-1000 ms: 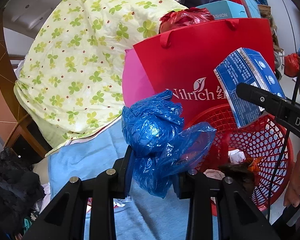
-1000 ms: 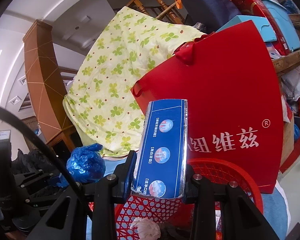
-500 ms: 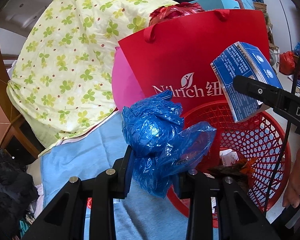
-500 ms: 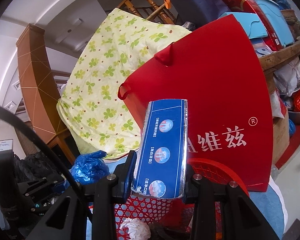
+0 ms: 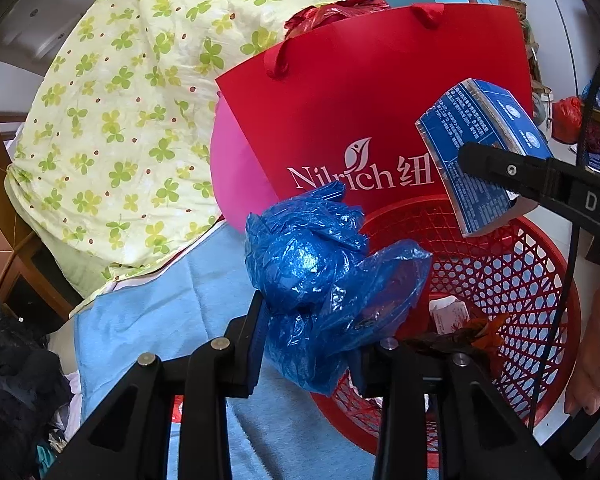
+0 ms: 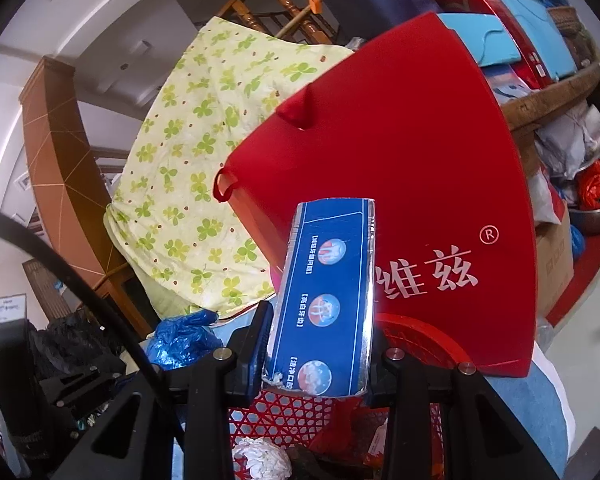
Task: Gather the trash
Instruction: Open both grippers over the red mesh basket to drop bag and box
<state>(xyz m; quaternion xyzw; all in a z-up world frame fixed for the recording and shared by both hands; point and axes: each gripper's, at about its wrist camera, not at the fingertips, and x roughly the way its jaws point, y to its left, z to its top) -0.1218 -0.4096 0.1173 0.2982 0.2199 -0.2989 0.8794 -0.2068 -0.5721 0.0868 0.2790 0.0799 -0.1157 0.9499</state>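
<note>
left tongs (image 5: 314,354): my left, clamped on a crumpled blue plastic bag (image 5: 324,280); bag sticks up between the fingers, over the near rim of the basket
right tongs (image 6: 318,360): my right, clamped on a blue carton (image 6: 324,300), held upright; from the left camera the carton (image 5: 480,156) hangs above the basket's far side
basket (image 5: 512,276): red mesh, just past both tongs; I see white crumpled paper (image 6: 262,460) and dark scraps (image 5: 456,336) inside
blue cloth (image 5: 168,312): flat under the basket and left tongs
red paper bag (image 5: 364,112): upright, right behind the basket, white lettering
floral blanket (image 5: 132,120): heaped left of and behind the red bag
far back: boxes and clutter, too jumbled to tell
</note>
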